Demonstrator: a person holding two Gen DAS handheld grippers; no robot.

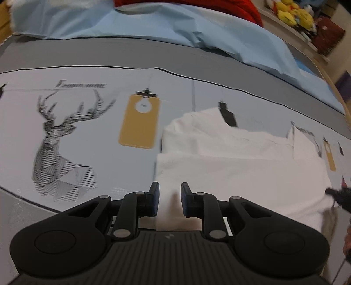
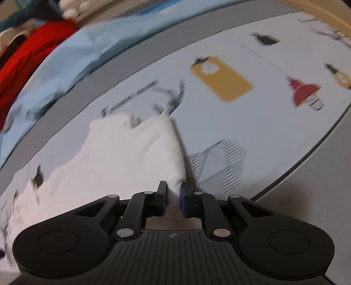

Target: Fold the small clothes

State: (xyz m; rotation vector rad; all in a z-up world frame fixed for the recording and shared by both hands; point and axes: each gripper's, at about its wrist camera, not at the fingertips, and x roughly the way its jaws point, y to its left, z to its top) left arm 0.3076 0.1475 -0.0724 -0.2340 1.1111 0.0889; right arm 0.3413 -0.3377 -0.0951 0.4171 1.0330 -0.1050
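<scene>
1. White garment (image 1: 230, 166) lies flat mid-bedspread (image 1: 87, 153), partly folded already.
2. Left gripper (image 1: 169, 200): jaws narrow, straddling the garment's near edge, not visibly pinching it.
3. Right gripper (image 2: 173, 197) has pinched a corner bunch, probably to carry the next fold over.

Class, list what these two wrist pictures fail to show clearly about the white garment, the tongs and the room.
- Left wrist view: whether the left tongs press the white garment; cloth lies between the pads, contact is unclear.
- Left wrist view: right tongs cut off by the edge.
- Left wrist view: yellow toys too blurred to identify.
- Right wrist view: printed lettering smeared by motion blur.
- Both views: the garment's type, hidden by its folds.
</scene>
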